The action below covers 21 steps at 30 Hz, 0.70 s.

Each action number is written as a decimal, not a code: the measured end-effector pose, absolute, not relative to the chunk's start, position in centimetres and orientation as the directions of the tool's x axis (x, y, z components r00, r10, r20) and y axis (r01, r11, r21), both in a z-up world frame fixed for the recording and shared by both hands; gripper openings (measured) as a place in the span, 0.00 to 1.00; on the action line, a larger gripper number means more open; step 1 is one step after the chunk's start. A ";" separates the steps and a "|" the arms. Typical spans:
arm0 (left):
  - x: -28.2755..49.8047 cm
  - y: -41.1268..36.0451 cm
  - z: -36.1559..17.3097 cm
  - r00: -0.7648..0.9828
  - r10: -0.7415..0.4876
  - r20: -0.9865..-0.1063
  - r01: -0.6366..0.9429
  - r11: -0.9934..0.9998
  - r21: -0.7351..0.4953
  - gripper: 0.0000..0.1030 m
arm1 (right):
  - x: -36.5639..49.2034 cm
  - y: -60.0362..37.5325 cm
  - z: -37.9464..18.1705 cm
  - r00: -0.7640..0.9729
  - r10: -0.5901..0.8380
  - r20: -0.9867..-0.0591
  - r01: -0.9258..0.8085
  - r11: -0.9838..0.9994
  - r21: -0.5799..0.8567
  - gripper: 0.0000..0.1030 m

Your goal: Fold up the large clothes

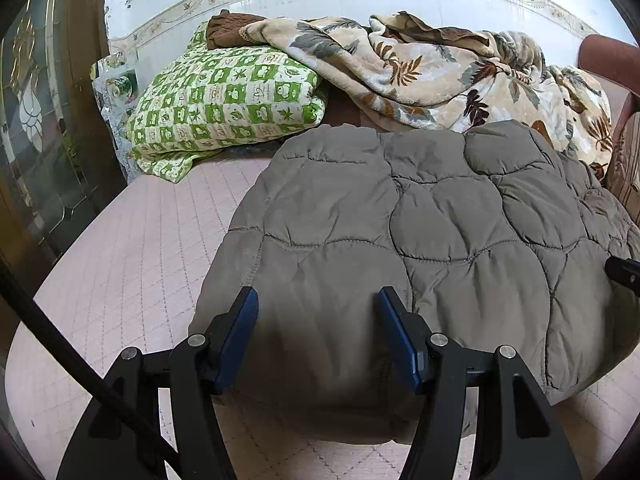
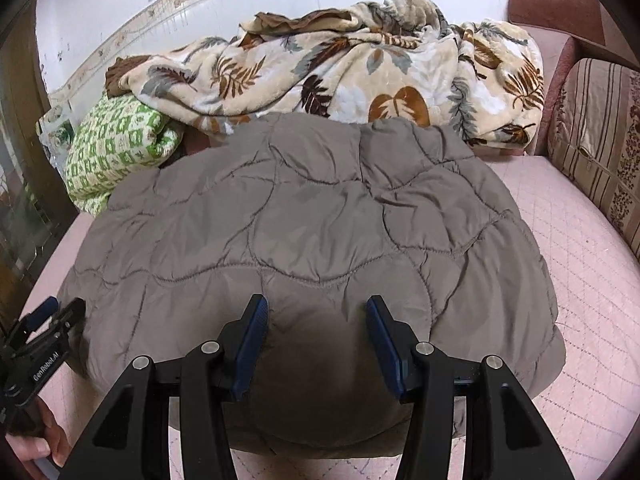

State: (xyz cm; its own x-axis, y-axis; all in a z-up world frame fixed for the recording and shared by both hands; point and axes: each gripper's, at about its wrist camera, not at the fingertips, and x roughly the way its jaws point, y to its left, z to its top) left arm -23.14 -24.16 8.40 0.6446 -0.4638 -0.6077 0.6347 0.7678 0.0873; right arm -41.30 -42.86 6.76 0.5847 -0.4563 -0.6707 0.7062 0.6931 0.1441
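Grey-brown quilted jacket (image 1: 420, 240) lies folded, puffy, on pink quilted mattress (image 1: 120, 260). Left gripper (image 1: 316, 312) spread wide, holds nothing; blue pads (image 1: 240, 336) hover over jacket's near left edge, fabric between and below fingers. Right gripper (image 2: 316, 320) likewise wide apart, empty, above jacket's near middle. Leaf-print blanket (image 2: 340, 72) heaped behind jacket, touching its far edge; green checked pillow (image 1: 224, 100) far left.

A bed (image 2: 580, 280) with a pink quilted cover is carrying a grey-brown quilted jacket (image 2: 312, 232), lying spread flat. Behind it a leaf-print blanket (image 2: 360, 76) is lying bunched up, and a green checked pillow (image 1: 224, 100) is resting beside the blanket.
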 end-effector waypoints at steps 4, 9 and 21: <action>-23.0 -24.2 8.2 0.644 -0.459 -0.613 0.634 0.768 0.092 0.59 | -41.0 -42.9 6.2 0.571 -0.450 -0.687 0.705 0.698 0.129 0.54; -22.8 -24.4 7.9 0.641 -0.451 -0.622 0.635 0.767 0.098 0.59 | -40.8 -43.2 5.6 0.565 -0.434 -0.701 0.704 0.697 0.136 0.55; -22.5 -24.5 7.7 0.625 -0.447 -0.640 0.641 0.762 0.093 0.60 | -40.3 -43.3 4.9 0.548 -0.423 -0.722 0.700 0.704 0.119 0.57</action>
State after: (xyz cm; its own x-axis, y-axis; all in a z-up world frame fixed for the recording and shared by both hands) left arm -22.51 -24.48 7.70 0.6248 -0.4469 -0.6403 0.6407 0.7621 0.0933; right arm -40.30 -43.27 4.89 0.5476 -0.4226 -0.7222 0.7004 0.7037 0.1192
